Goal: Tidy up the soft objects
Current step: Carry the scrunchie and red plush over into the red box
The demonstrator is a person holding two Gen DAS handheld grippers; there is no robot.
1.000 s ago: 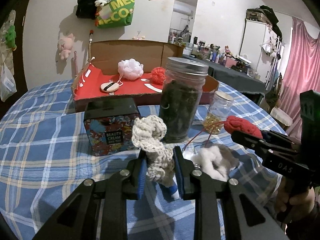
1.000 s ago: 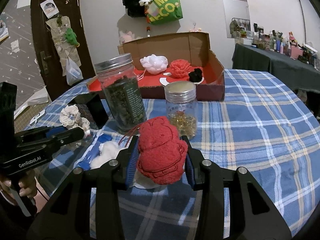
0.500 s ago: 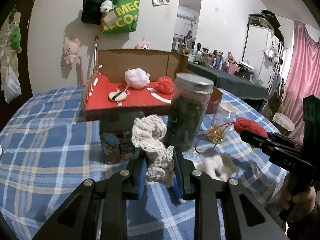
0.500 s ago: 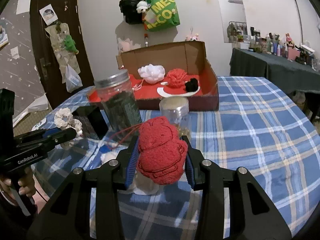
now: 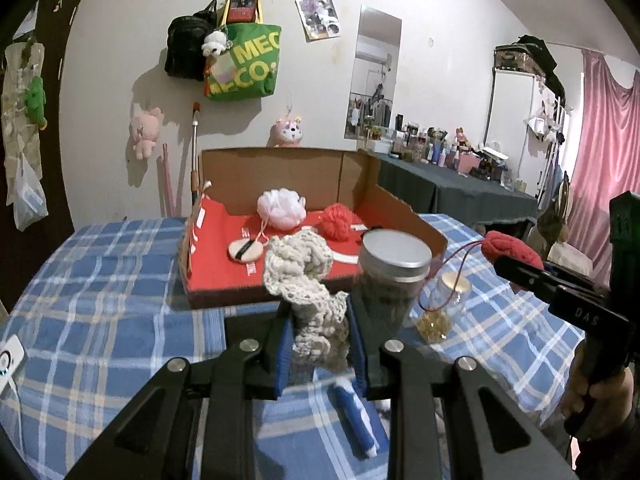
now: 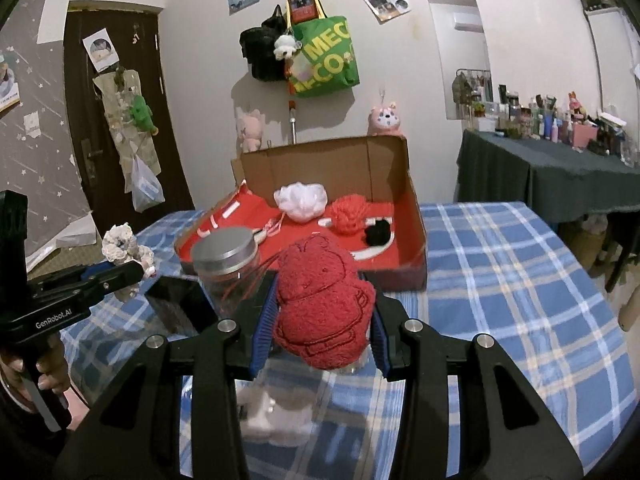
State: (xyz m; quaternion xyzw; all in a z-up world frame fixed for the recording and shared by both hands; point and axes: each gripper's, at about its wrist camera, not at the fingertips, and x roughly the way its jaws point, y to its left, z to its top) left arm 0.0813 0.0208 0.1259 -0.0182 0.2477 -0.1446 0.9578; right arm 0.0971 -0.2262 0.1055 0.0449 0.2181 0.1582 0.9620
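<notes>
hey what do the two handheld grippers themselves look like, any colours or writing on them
Both are black, angular plastic with silver screw heads and blue ribbed pads inside the fingers. The left gripper carries white "GenRobot.AI" lettering on its side; the right gripper shows "DAS" there. No cables are visible on either.

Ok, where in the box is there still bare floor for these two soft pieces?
Free: the red floor along the box's near-left side, left of the powder puff. Crowded: the back and right, with the white pouf, red pompom and black piece.

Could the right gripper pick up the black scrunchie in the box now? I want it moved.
Probably not: the right gripper is already shut on a red plush toy, though the path to the scrunchie looks open.
</notes>
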